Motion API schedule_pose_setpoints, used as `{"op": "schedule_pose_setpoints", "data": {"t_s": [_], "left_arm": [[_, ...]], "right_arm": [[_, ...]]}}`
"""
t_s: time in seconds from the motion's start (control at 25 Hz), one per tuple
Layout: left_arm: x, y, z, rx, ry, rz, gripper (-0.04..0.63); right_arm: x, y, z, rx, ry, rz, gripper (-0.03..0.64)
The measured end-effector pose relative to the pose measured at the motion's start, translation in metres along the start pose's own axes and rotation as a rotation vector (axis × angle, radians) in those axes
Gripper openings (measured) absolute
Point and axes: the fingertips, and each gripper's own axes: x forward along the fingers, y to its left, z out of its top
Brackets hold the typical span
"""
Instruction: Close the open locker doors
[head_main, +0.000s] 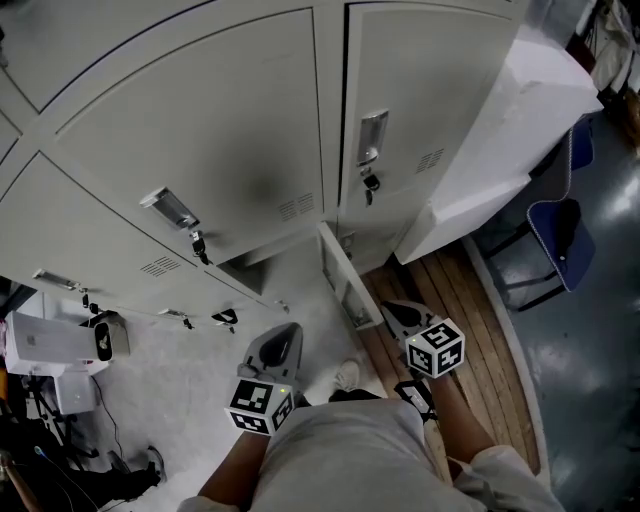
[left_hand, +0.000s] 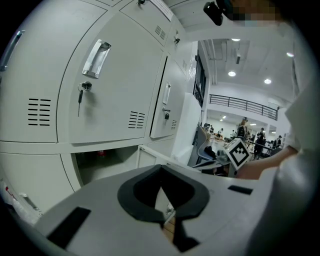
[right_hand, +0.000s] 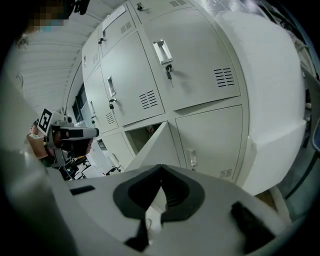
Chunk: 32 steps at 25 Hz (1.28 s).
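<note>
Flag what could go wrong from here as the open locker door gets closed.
The open door points its free edge toward the right gripper, whose jaws are together; a push on that thin edge may glance off.
A key hangs from a closed locker's lock nearby; a rising gripper could snag it.
The left gripper, also shut, sits near the open compartment and might get pinched if the door swings fast.

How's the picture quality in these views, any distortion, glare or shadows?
Head view: sharp, even light, soft shadow on one locker door. Left gripper view: fisheye bending, black corners, bright ceiling lamps. Right gripper view: same fisheye curve, dark edges, lockers clear.
</note>
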Motion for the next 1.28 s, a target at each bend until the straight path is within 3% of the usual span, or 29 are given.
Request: {"op": "schedule_pose_setpoints", "data": {"t_s": [0.64, 1.28], "left_arm": [[-0.027, 0.049, 0.010, 0.027, -0.005, -0.056, 0.014], [-0.055, 0.104, 0.013, 0.015, -0.017, -0.016, 0.014]], "right_arm": [[0.035, 0.069, 0.000, 0.006, 0.013, 0.000, 0.028], [0.087, 0.126, 0.008, -0.045, 0.057, 0.083, 0.028]]}}
